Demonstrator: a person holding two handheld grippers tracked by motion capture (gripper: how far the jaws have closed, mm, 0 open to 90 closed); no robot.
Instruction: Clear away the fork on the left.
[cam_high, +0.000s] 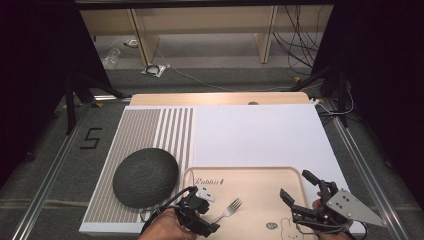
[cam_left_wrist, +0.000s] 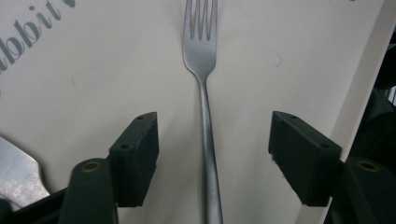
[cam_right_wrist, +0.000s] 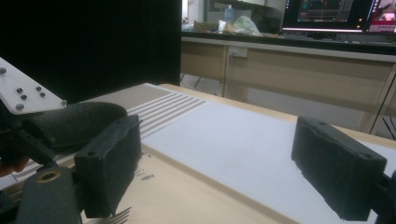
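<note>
Straddling the fork (cam_left_wrist: 205, 116) on the tray (cam_high: 260, 175) with left gripper (cam_high: 200, 210) fingers (cam_left_wrist: 135, 158) apart, not yet gripping. Hovering right gripper (cam_high: 305, 192), fingers wide apart, holding nothing. Probably lifting the fork next.

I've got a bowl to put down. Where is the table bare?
The white sheet beyond the tray and right of the striped mat is bare. The near edge is crowded: dark dome, fork, both grippers.

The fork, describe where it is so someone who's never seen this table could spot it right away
Find the pale wooden tray printed with "Rabbit" at the near edge of the table. The fork lies on its left half, tines pointing away from the person, handle between the open jaws of the left gripper. It is the one slim, shiny metal piece there, unlike the dark round dome beside the tray.
</note>
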